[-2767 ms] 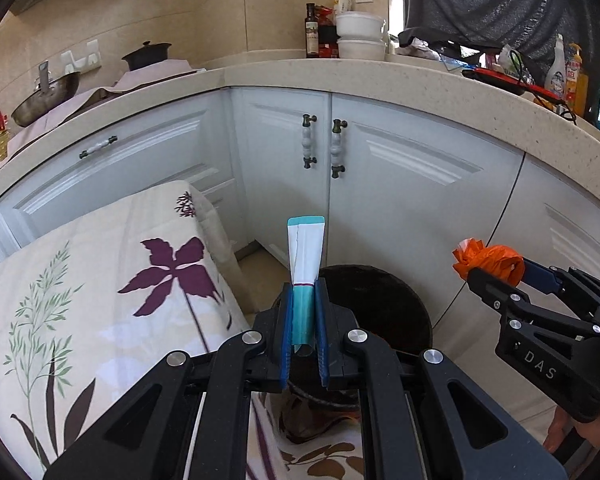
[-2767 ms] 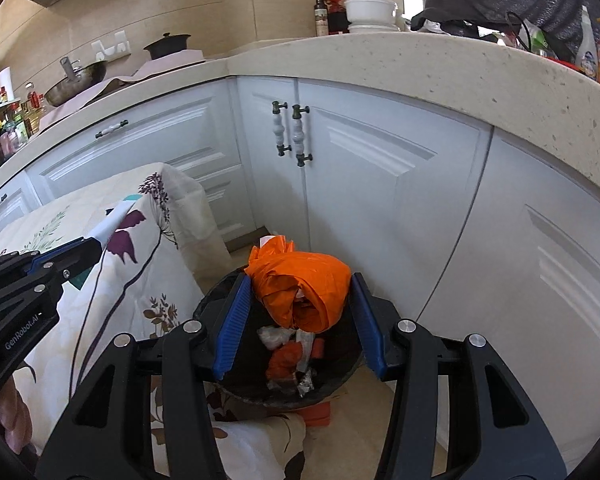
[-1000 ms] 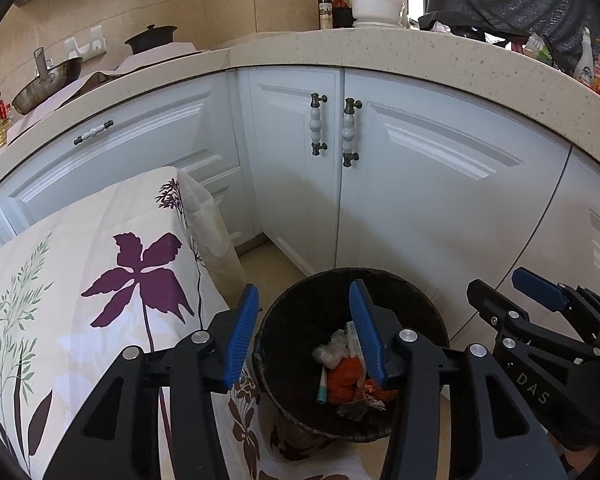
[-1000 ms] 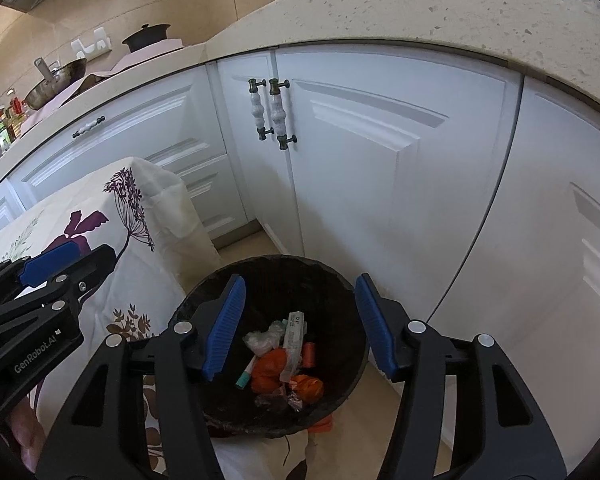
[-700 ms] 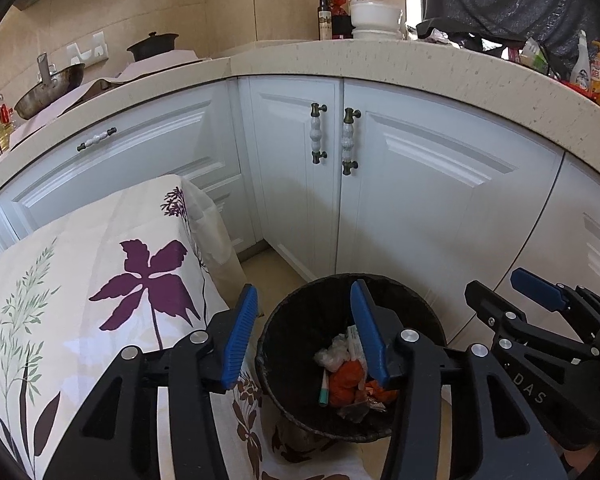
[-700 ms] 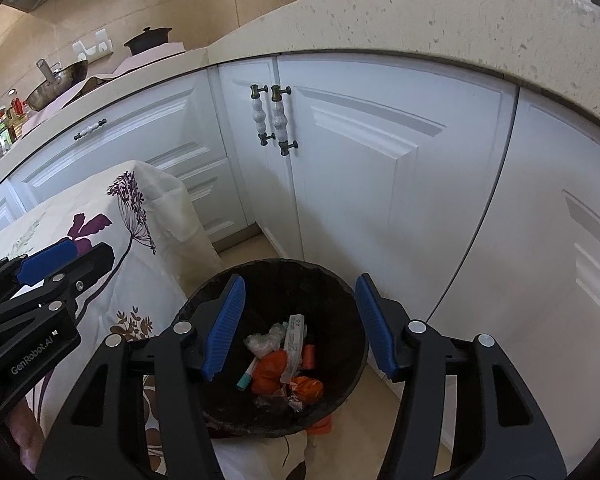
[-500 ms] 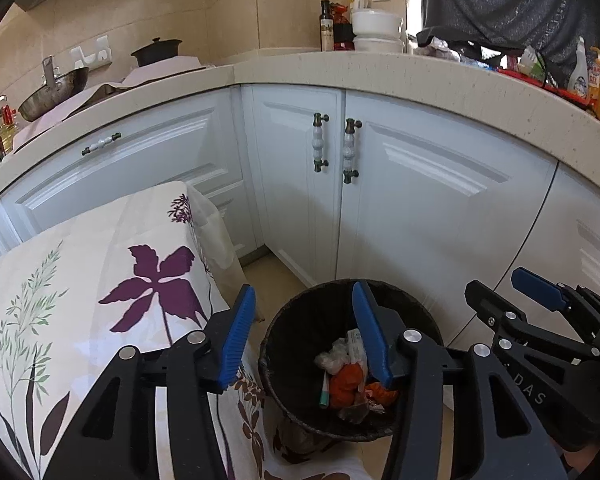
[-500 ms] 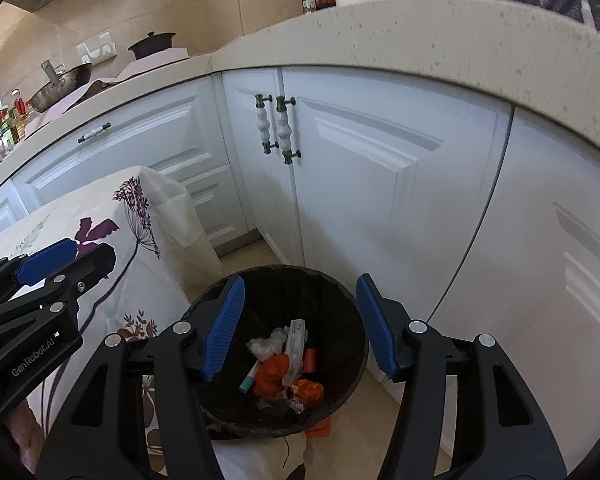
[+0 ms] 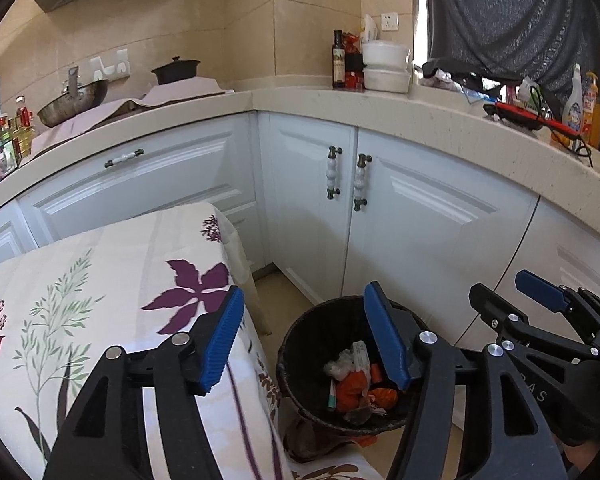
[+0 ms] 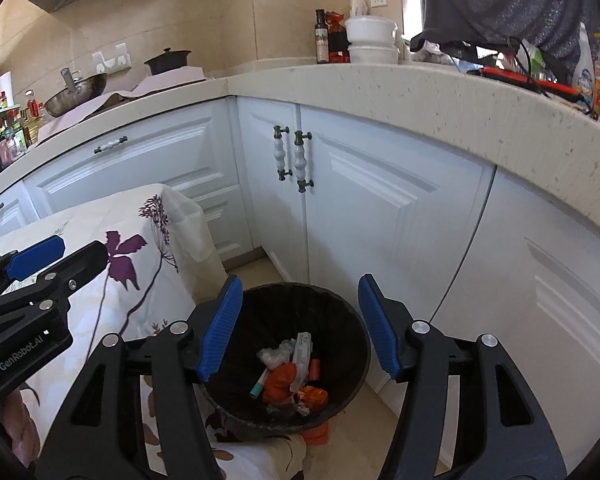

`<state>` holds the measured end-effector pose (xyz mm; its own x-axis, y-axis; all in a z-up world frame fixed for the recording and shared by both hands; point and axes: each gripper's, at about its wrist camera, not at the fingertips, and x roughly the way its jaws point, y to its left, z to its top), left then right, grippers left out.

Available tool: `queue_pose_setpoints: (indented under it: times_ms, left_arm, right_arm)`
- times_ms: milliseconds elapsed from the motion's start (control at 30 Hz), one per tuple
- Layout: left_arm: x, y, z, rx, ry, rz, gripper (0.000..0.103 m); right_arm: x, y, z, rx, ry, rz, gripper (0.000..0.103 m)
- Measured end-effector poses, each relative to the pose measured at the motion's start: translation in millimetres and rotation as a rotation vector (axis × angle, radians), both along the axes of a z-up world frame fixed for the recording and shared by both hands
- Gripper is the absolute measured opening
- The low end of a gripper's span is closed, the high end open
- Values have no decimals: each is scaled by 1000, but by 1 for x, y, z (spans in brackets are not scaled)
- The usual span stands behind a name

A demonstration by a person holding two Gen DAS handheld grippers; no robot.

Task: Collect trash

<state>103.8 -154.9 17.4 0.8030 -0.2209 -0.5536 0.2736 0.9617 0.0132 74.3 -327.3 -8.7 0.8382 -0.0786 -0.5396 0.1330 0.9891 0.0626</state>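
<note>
Left tool: my left tool [image 9: 304, 340] hangs with its jaws spread wide and nothing between them, above the bench edge and the bin.
Right tool: my right tool [image 10: 300, 326] is likewise released and empty, poised right over the bin mouth; from the left camera I see it off to the side, also apart.
Bin: the black bin [image 10: 350, 328] stands on the floor against the white cupboard doors [image 10: 380, 208], just beside the corner of the bench.
Trash: the trash [image 10: 290, 380] lies at the bottom of the bin: orange wrappers, a clear crumpled bag, a white packet, a small tube with a teal end.
Stray piece: something orange [image 10: 316, 434] shows on the floor at the foot of the bin; I cannot tell whether it is litter or part of the bin.
Bench: the flowered cloth [image 9: 112, 280] shows no litter in the part I can see.
Progress: I judge the visible pieces delivered and the task near its end.
Left to do: look over the rest of the bench, out of frame, and check that orange scrap.
</note>
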Motion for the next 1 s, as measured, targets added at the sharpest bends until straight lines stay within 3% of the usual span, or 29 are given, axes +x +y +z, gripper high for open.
queue_pose_setpoints:
  times_ms: [567, 1000]
  left_arm:
    - [-38, 34, 20, -11, -94, 14, 75]
    - [-61, 52, 25, -24, -112, 26, 81]
  right_arm:
    - [-37, 29, 24, -36, -49, 6, 71]
    - [-64, 39, 30, -43, -77, -11, 81]
